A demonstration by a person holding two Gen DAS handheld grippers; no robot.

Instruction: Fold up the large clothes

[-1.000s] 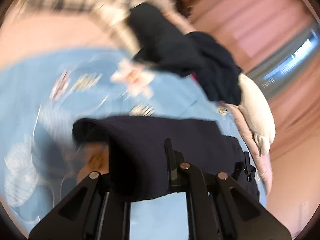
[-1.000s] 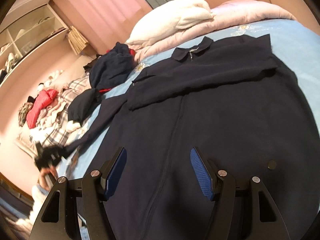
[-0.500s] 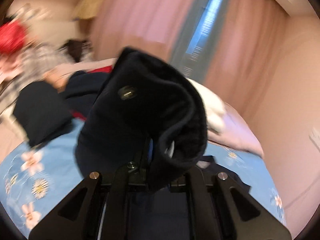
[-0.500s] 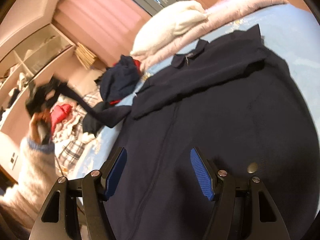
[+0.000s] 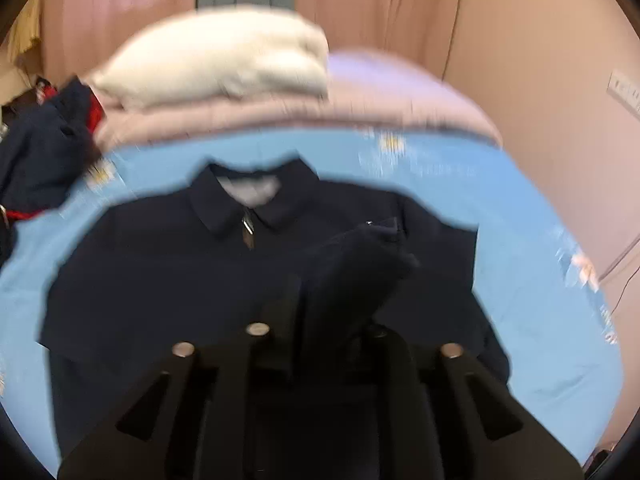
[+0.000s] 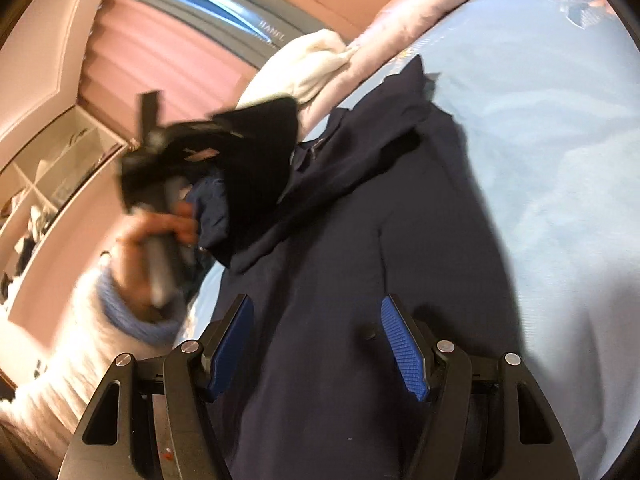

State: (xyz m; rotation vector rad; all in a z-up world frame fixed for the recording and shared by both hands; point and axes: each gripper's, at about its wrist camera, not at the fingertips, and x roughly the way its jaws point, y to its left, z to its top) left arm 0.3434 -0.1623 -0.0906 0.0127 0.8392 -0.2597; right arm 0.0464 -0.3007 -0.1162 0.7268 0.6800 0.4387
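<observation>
The right tongs [image 6: 316, 344] hang released over the lower body of the navy jacket [image 6: 360, 264], blue pads apart with nothing between them. The jacket lies spread front-up on the bed [image 5: 540, 280], its collar [image 5: 252, 200] toward the head end. The left tongs [image 5: 332, 312] have the jacket's sleeve cuff [image 5: 360, 264] between their jaws, which are opening; whether the pads press it I cannot tell. A hand [image 6: 156, 240] in a fuzzy white sleeve [image 6: 72, 352] carries them. Beyond the collar, a white pillow [image 5: 216, 60] rests on a pink duvet [image 5: 360, 100]. Dark clothes [image 5: 36, 160] sit heaped at the bed's left edge.
</observation>
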